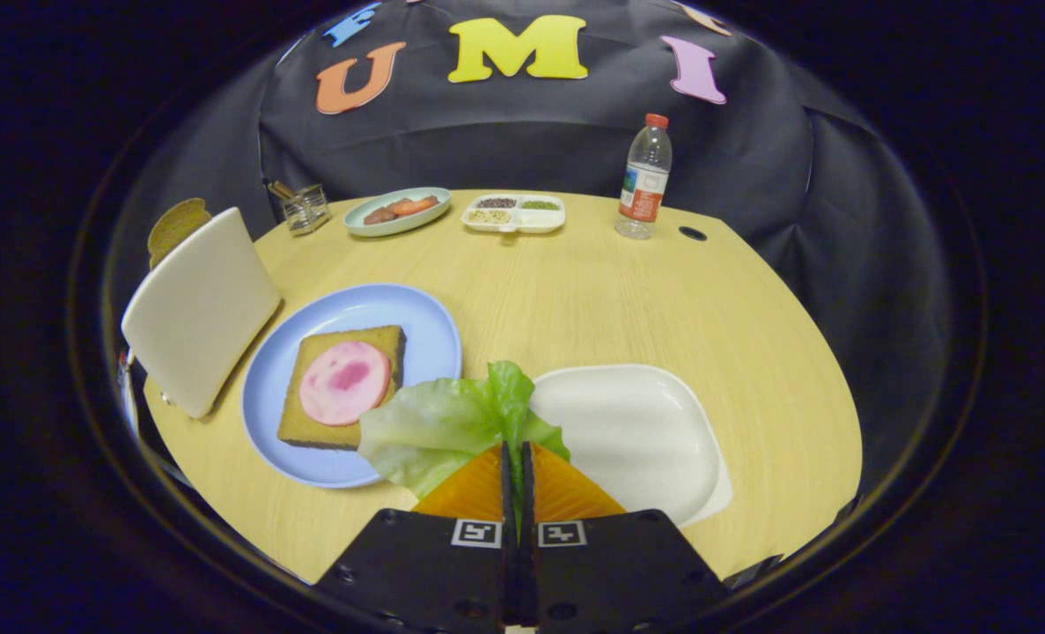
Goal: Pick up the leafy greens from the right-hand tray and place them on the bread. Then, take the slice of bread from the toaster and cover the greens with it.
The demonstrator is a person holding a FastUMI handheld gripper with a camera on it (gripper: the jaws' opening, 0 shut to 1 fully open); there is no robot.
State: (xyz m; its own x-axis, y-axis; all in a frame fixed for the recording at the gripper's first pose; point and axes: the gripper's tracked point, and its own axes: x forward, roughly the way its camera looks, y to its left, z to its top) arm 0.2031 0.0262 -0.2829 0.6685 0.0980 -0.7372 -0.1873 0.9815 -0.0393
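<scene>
My gripper [516, 453] is shut on the leafy greens [452, 423], a pale green lettuce leaf that hangs ahead of the fingers and spreads to their left. The leaf overlaps the near right rim of the blue plate [425, 330]. On that plate lies a square slice of bread [328, 405] topped with a round pink slice of ham [344, 382]. The white right-hand tray [636, 431] sits bare just right of the fingers. A white toaster [198, 308] stands left of the plate, with a brown slice of bread [175, 225] sticking out of its top.
At the table's far side stand a small glass jar [305, 208], a green plate with food [397, 211], a white divided dish [514, 213] and a water bottle [644, 178]. A dark hole [692, 233] marks the tabletop beside the bottle.
</scene>
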